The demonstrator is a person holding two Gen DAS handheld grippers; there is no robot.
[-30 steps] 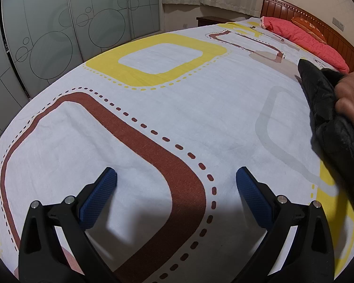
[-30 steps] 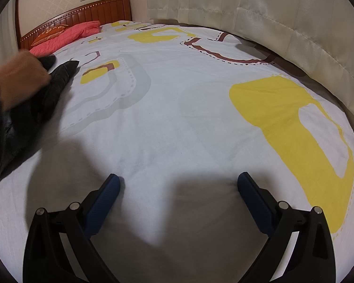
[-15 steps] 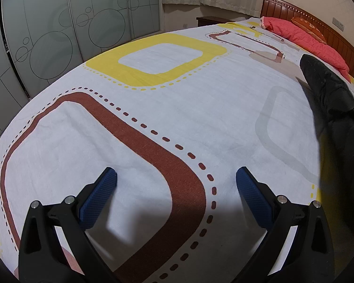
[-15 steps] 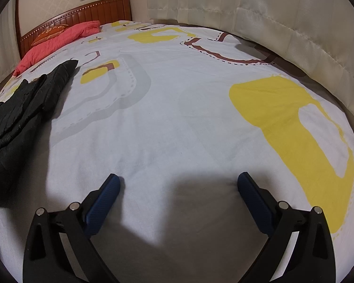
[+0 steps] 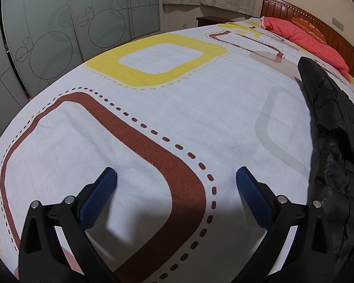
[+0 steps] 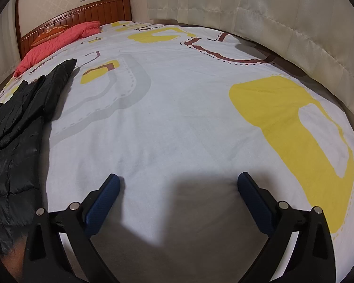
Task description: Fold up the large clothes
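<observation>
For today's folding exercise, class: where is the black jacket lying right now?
The black jacket lies on the patterned bedsheet between both open grippers: at the right edge of the left wrist view, the left edge of the right wrist view, one end pointing toward the red pillow.

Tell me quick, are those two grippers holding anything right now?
Left gripper: open, holding nothing; the black jacket lies off to its right.
Right gripper: open, holding nothing; the jacket lies to its left.

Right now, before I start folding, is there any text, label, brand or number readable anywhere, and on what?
None readable.
Orange cushion by the headboard: gold pattern, possibly lettering, too blurred to read.
Black puffer jacket: no label or logo visible.
Bedsheet: only printed shapes.
</observation>
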